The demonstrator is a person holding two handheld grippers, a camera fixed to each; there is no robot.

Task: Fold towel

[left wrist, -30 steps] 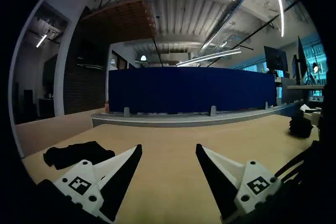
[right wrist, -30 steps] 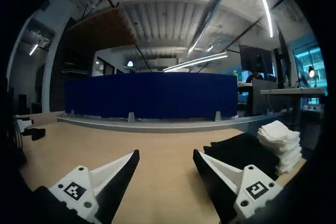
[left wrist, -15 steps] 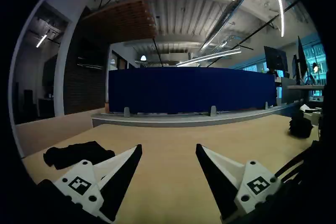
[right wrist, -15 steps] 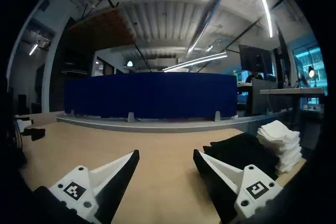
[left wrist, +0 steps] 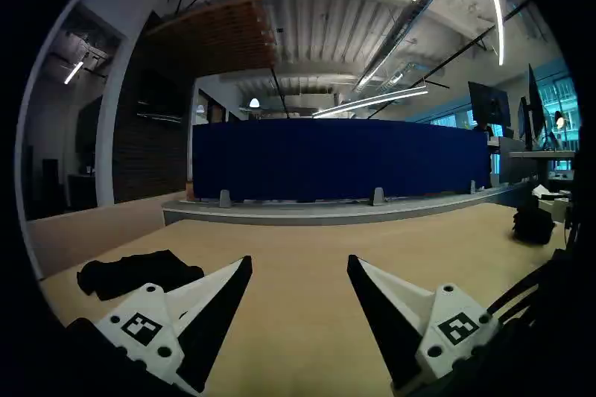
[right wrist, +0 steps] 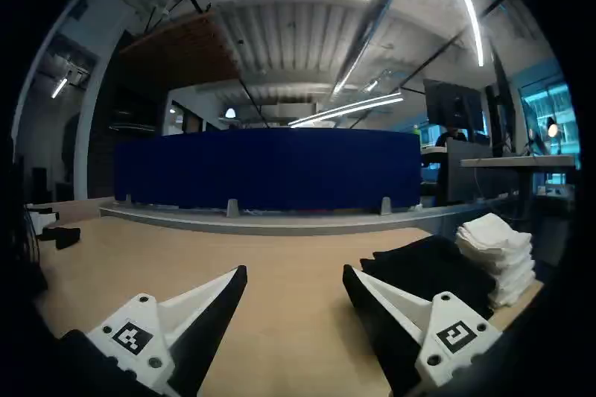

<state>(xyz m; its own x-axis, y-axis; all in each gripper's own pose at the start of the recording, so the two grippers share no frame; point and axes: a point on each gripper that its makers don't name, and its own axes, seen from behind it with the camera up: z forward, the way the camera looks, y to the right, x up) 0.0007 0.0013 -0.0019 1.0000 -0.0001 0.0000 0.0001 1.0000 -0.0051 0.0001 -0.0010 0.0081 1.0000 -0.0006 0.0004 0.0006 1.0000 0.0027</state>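
Currently, the left gripper [left wrist: 298, 260] has its fingers spread apart with nothing between them, low over the tabletop [left wrist: 298, 237]. The right gripper [right wrist: 293, 270] is likewise spread and empty. Just beyond the left gripper's left finger lies a crumpled black towel [left wrist: 138, 272], unfolded. Behind the right gripper's right finger sits a stack of folded black towels [right wrist: 428, 261], with a white stack [right wrist: 498, 254] beside it. Far beyond the fingertips stands a blue partition [left wrist: 335, 159]. The crumpled towel should be light, soft and limp; take hold at two corners of one edge.
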